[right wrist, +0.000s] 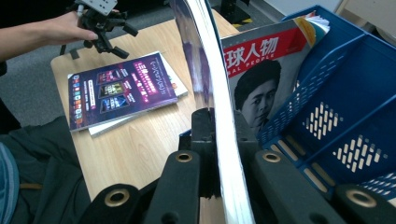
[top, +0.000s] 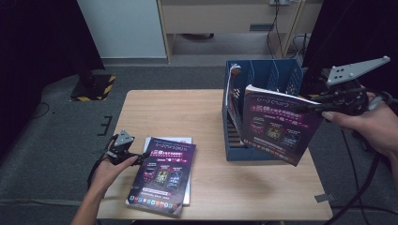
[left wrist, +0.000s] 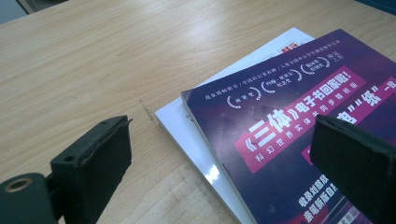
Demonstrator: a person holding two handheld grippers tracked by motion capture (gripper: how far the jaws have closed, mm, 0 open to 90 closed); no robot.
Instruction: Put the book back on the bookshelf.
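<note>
One magazine (right wrist: 261,79) already stands in the blue file rack (top: 281,75), the right gripper (top: 324,105) pinches a purple book (top: 277,126) held upright just before it — unfiled — while two books (top: 162,176) wait flat beside the spread left gripper (top: 133,158).

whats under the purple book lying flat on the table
A white book lies under the purple book, its top edge and corner sticking out. Most of its cover is hidden, so its title cannot be read. Below both is the table.
</note>
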